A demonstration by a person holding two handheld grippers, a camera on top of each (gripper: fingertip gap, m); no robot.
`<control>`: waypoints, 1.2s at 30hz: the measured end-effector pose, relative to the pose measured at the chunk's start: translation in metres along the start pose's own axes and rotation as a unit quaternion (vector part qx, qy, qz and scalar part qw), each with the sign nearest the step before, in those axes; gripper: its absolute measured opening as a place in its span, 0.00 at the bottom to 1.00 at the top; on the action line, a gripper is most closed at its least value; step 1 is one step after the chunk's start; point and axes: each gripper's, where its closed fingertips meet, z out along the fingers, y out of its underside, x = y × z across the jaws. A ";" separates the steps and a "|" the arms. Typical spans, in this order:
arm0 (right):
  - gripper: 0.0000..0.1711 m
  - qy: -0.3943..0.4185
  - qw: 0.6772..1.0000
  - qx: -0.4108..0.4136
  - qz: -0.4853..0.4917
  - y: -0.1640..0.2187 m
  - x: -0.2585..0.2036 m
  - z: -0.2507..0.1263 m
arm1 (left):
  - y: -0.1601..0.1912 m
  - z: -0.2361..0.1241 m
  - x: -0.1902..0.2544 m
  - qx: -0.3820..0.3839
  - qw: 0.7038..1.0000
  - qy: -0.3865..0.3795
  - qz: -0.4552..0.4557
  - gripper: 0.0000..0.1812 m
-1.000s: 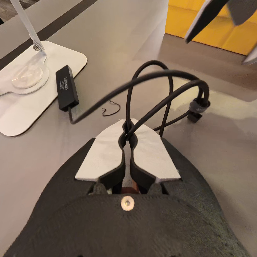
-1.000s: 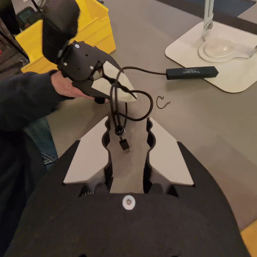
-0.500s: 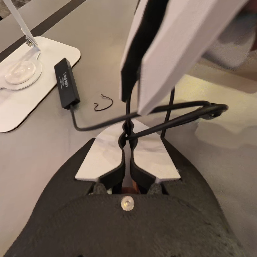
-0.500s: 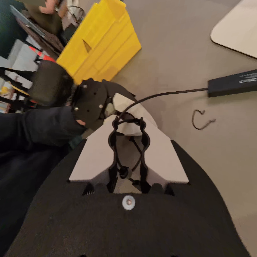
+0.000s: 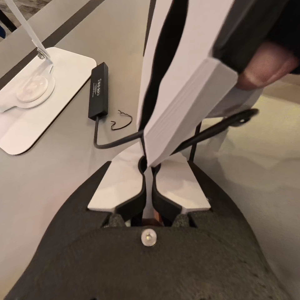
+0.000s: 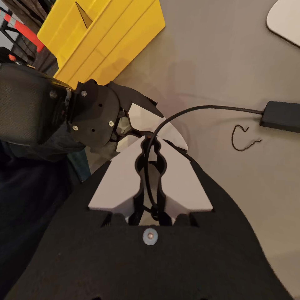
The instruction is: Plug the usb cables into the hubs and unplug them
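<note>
A black USB hub lies on the grey table beside a white lamp base; it also shows in the right wrist view. Its black cable runs from the hub to my left gripper, which is shut on it. The left fingertips are hidden behind the right gripper's white fingers, which come down from above. In the right wrist view my right gripper is shut on the same cable, right against the left gripper. A cable loop hangs to the right.
A white lamp base with a slanted stem stands at the left, and its corner shows in the right wrist view. A small black twist tie lies near the hub. A yellow bin stands beyond the left gripper. Left tips to right tips: about 5 cm.
My right gripper has come in over the left gripper and shut from wide open onto the cable. The left gripper has kept its hold. The hub has not moved.
</note>
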 end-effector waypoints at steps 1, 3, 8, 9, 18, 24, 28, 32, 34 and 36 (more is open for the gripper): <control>0.02 -0.002 1.000 0.011 0.003 -0.002 0.000 -0.002 | 0.001 0.000 0.000 -0.002 1.000 0.000 0.001 0.00; 0.00 -0.009 0.999 0.046 0.008 -0.009 -0.001 -0.010 | 0.003 0.000 0.001 -0.005 1.000 -0.003 0.010 0.00; 0.00 0.008 0.991 0.133 -0.021 -0.035 -0.004 -0.052 | 0.008 -0.004 -0.002 0.000 1.000 0.005 -0.013 0.00; 0.00 0.011 0.987 0.158 -0.024 -0.043 -0.006 -0.067 | 0.006 -0.006 -0.004 0.010 1.000 0.006 -0.025 0.00; 0.00 0.126 0.969 0.203 -0.065 -0.032 0.005 -0.152 | -0.064 -0.062 -0.030 0.272 0.882 0.188 -0.337 0.00; 0.00 0.144 0.959 0.244 -0.029 -0.014 0.023 -0.173 | -0.090 -0.096 -0.037 0.342 0.860 0.208 -0.316 0.00; 0.00 0.140 0.959 0.243 -0.041 -0.011 0.015 -0.170 | -0.091 -0.107 -0.044 0.390 0.809 0.243 -0.365 0.00; 0.00 0.148 0.953 0.261 -0.038 -0.012 0.015 -0.182 | -0.087 -0.102 -0.026 0.351 0.824 0.287 -0.340 0.05; 0.00 0.161 0.948 0.271 -0.042 -0.014 0.014 -0.196 | -0.069 -0.091 -0.024 0.305 0.865 0.257 -0.305 0.04; 0.00 0.164 0.946 0.276 -0.042 -0.015 0.016 -0.207 | -0.060 -0.090 -0.018 0.282 0.871 0.271 -0.298 0.00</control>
